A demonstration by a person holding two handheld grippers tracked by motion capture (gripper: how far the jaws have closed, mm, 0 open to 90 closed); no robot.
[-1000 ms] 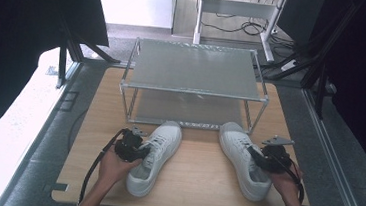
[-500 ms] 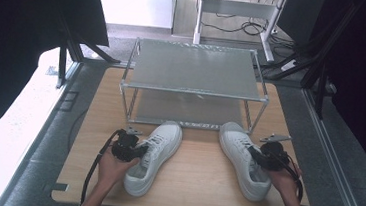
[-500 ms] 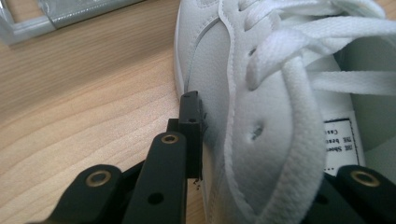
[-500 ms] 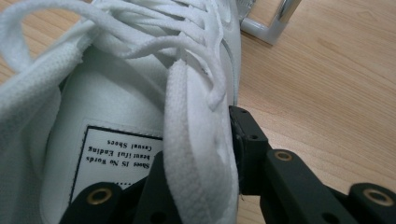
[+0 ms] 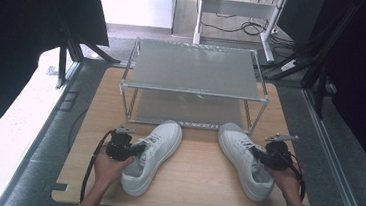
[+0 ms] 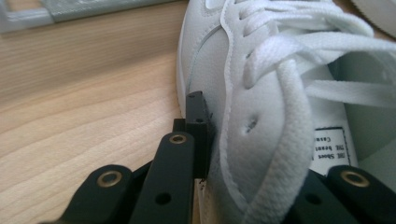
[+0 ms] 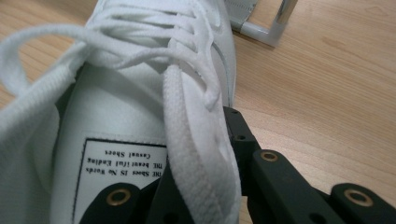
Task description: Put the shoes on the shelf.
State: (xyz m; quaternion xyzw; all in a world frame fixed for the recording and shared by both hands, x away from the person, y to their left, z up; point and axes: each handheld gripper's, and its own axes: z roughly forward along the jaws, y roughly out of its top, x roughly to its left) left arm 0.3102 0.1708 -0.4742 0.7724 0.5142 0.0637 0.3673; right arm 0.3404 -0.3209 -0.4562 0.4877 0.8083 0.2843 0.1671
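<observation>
In the high view, two white sneakers lie on a wooden table (image 5: 199, 179), in front of a two-tier metal rack (image 5: 194, 69) standing at twelve o'clock. The left sneaker (image 5: 151, 155) sits at about seven o'clock of the table's middle, toe pointing toward one o'clock. The left gripper (image 5: 134, 149) meets its outer side wall from nine o'clock, held in the person's left hand (image 5: 107, 166). The right sneaker (image 5: 244, 158) lies at about four o'clock, toe toward eleven o'clock. The right gripper (image 5: 261, 157) reaches its collar from three o'clock, with the right hand (image 5: 284, 179) behind it.

In the left gripper view, the left sneaker's side wall stands between the black jaws. One pad presses the outer leather at nine o'clock of the eyelet edge, the other jaw sits inside the opening at about four o'clock, beside the printed tongue label (image 6: 329, 144). The jaws have just been closing and now pinch the wall.

In the right gripper view, the right sneaker's lace-edged side wall runs between the jaws: one finger lies against the outside at three o'clock, the other inside by the label (image 7: 123, 161) at seven o'clock. These jaws have also just been closing, and they pinch the wall. A rack foot (image 7: 273, 23) shows at one o'clock.
</observation>
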